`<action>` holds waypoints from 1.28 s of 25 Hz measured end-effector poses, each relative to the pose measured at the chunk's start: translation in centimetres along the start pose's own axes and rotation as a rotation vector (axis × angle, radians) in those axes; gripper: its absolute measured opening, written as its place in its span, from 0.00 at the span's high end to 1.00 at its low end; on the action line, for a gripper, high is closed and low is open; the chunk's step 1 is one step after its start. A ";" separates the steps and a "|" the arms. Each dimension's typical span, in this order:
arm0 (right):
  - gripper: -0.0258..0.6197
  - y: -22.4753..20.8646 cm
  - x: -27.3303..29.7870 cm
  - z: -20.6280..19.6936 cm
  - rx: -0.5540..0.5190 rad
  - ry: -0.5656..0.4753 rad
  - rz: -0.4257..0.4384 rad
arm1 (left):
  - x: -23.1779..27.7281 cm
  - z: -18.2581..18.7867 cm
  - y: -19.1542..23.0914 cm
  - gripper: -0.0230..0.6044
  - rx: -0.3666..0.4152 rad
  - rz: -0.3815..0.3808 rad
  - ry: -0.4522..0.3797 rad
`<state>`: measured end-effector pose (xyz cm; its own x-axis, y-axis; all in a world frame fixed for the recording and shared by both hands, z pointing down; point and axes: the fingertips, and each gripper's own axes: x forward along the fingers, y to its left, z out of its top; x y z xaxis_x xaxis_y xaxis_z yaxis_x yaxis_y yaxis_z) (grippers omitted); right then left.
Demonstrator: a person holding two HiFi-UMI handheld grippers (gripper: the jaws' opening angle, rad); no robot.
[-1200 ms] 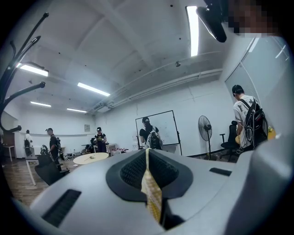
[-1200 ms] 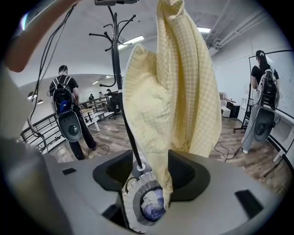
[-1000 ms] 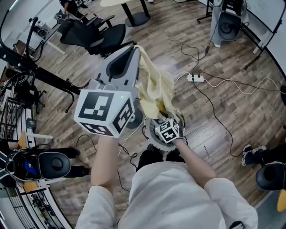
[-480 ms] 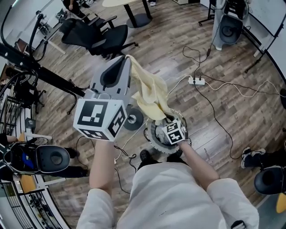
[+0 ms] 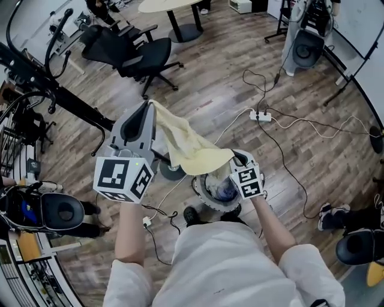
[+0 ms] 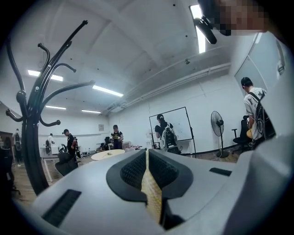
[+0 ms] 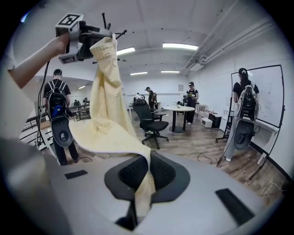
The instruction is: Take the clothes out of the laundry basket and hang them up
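A pale yellow garment (image 5: 186,144) stretches between my two grippers above the round white laundry basket (image 5: 203,193), which holds more clothes. My left gripper (image 5: 149,103) is shut on the garment's upper end; a strip of yellow cloth (image 6: 150,193) shows between its jaws. My right gripper (image 5: 235,157) is shut on the lower edge. Its jaws have just been closing from wide and then eased slightly, with the cloth (image 7: 146,183) pinched between them. In the right gripper view the left gripper (image 7: 98,39) holds the garment (image 7: 108,105) high. A black coat rack (image 6: 32,114) stands at the left.
A black office chair (image 5: 135,51) and a round table (image 5: 174,6) stand beyond. A power strip (image 5: 259,116) with trailing cables lies on the wooden floor at the right, near a floor fan (image 5: 306,36). The coat rack's pole (image 5: 54,96) crosses the left side. Several people stand across the room.
The left gripper has swung left and lower in the head view, pulling the garment out. The right gripper has risen from the basket, now gripping the garment's lower edge.
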<state>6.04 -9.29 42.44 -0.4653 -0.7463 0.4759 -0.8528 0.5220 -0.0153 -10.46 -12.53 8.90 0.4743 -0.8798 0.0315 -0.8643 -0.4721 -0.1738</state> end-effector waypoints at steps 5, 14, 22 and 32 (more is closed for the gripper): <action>0.94 0.5 -1.1 4.9 -0.052 -0.070 -0.021 | -2.8 -4.2 2.5 0.91 -0.040 0.029 0.059; 0.94 4.0 -2.7 14.3 -0.202 -0.223 -0.061 | -8.5 -10.1 7.9 0.91 -0.138 0.109 0.117; 0.94 10.3 -3.1 22.5 -0.309 -0.324 -0.014 | -13.0 -12.1 13.2 0.91 -0.160 0.157 0.131; 0.94 18.1 -3.1 29.2 -0.379 -0.389 0.060 | -19.1 -14.8 18.9 0.91 -0.188 0.218 0.156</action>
<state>-14.94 -9.60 14.99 -0.6252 -0.7707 0.1228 -0.7101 0.6271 0.3202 -38.37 -5.46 19.61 0.2554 -0.9525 0.1660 -0.9655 -0.2603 -0.0085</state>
